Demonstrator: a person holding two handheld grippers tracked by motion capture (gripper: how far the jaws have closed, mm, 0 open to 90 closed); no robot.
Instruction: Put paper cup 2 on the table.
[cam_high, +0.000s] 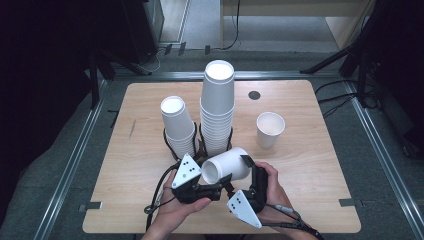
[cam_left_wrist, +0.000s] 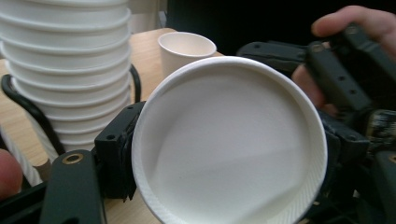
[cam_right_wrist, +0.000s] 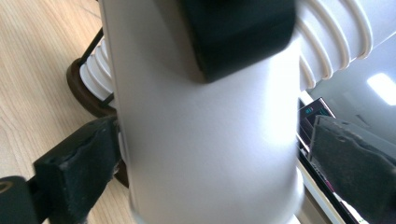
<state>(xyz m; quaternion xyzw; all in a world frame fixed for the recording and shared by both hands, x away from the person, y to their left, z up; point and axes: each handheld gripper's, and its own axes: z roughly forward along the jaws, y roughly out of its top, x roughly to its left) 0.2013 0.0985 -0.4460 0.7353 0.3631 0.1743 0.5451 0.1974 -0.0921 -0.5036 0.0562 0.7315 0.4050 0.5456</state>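
Cup held sideways over near edge of worktop, 6 o'clock.
Left gripper (cam_high: 212, 186) fingers clamp the cup (cam_high: 226, 164) at its rim; right gripper (cam_high: 248, 170) fingers stand released around its wall, the right-hand one clear of it. Light wood worktop (cam_high: 140, 160) bare at 9 o'clock; two stacks (cam_high: 217, 107) at centre, spare cup (cam_high: 269, 129) at 2 o'clock. Grey floor (cam_high: 60, 165), dark room around.

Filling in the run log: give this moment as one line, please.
paper cup: on its side | left gripper: shut on it | right gripper: jaws open around it
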